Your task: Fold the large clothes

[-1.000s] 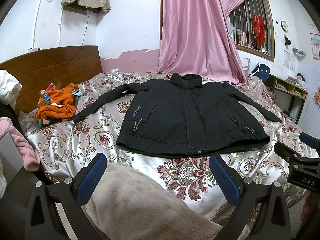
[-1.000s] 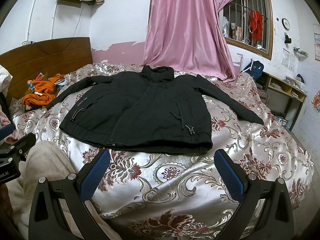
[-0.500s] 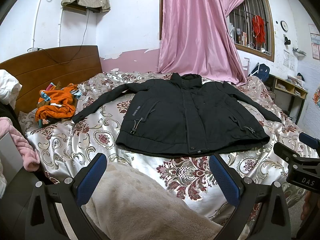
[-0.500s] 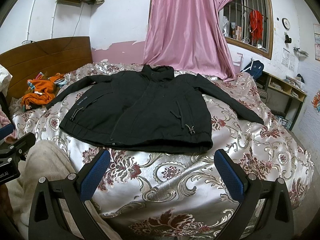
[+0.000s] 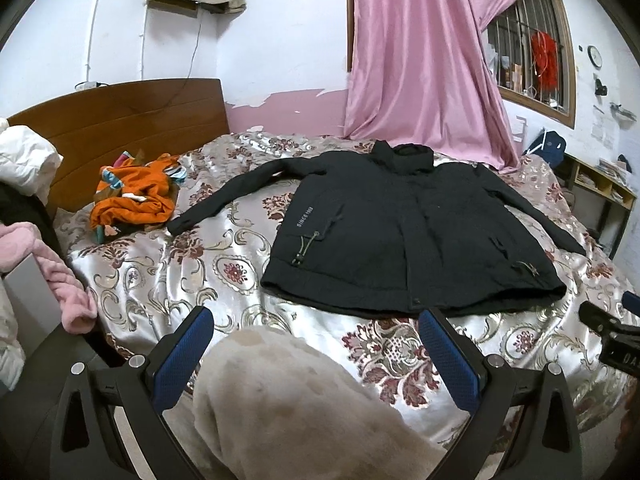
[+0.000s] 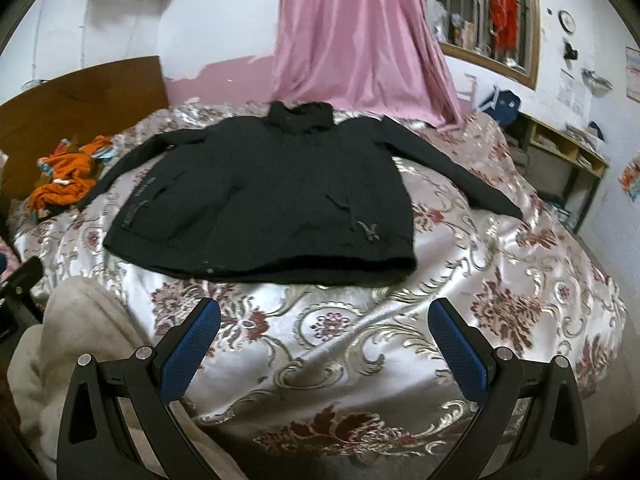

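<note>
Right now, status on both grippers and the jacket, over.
Left gripper open, empty. Right gripper open, empty. Black jacket flat on bedspread, sleeves spread, untouched. Beige blanket under left gripper; orange clothes off to the side.

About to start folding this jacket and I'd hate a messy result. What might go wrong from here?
The jacket lies on shiny bedding, so it may slide when a sleeve is pulled. The cord toggles might snag a finger. Both grippers are open and off the cloth.
</note>
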`<state>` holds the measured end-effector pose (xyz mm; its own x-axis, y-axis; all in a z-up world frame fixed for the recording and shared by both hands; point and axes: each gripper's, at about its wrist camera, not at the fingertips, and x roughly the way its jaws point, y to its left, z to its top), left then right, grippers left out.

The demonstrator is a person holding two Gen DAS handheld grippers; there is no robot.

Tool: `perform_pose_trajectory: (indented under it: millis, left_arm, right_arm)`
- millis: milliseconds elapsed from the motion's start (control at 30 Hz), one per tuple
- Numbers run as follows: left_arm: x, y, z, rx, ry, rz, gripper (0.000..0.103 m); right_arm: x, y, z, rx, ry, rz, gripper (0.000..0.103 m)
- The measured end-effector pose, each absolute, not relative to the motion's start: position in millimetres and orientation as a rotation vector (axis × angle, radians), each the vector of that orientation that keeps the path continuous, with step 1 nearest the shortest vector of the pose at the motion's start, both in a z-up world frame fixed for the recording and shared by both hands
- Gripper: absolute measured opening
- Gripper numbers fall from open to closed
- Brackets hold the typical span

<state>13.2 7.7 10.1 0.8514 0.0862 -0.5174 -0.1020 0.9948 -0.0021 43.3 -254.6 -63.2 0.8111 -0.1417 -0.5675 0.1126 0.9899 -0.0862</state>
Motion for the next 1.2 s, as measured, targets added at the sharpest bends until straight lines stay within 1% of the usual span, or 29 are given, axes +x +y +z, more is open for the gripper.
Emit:
perform_pose_trajectory:
  millis: [367,567,767,933,1067,1200]
  left_arm:
    - [40.6,2.7,34.9,-0.01,0.501,0.073,0.103]
    - [78.3,-11.0,55.8,-0.019,0.515,0.035,0.103]
    - [137.6,-38.4,94.7,-0.053,0.536,-0.037,0.103]
    - [213.6,-89.6,116.6,-0.049,0.56,-0.087,0.103]
    - [268.4,-133.0,105.9,-0.058,0.599,-0.163,0.103]
    - [329.9,-183.2,79.7,-0.089,0.643,-0.25,0.103]
  right_arm:
    - [49.0,-267.8,-19.1,-0.057,0.511,-0.232,0.102]
    - [61.4,-284.0,-2.1,-0.046,0.455,-0.222,0.102]
    - [79.3,-327.3,8.2,-0.017,0.374,-0.25,0.102]
    - [112.1,-388.3,2.9,0.06,0.343,-0.309,0.102]
    - [156.5,-445.7,-15.1,0.162,0.382,-0.352,0.102]
    - [209.7,-497.3,-41.2,0.231,0.468,-0.347,0.102]
